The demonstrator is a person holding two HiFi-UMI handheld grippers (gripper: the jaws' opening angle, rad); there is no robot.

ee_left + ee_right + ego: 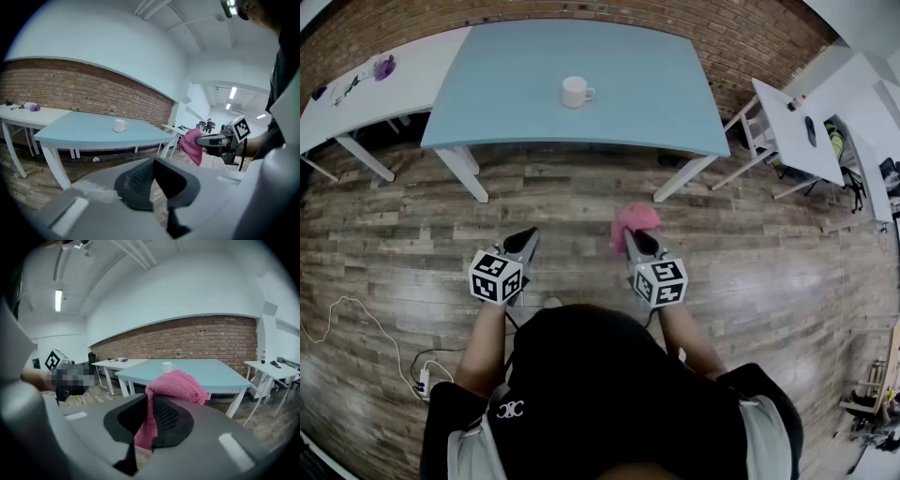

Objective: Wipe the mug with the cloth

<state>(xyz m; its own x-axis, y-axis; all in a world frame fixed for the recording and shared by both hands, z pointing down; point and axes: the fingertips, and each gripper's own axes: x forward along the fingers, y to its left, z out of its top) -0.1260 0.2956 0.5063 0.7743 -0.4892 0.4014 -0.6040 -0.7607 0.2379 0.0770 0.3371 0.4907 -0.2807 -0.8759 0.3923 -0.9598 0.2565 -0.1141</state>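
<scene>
Short of the blue table (pixel 506 94), the left gripper (pixel 525 240) hangs with its jaws closed on nothing. The white mug (pixel 576 92) stands mid-table, well apart from both tools. The right gripper (pixel 636 239), also short of the table, pinches the pink cloth (pixel 635 217).

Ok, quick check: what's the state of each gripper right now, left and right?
Left gripper: closed, nothing between its jaws.
Right gripper: closed on the pink cloth.
</scene>
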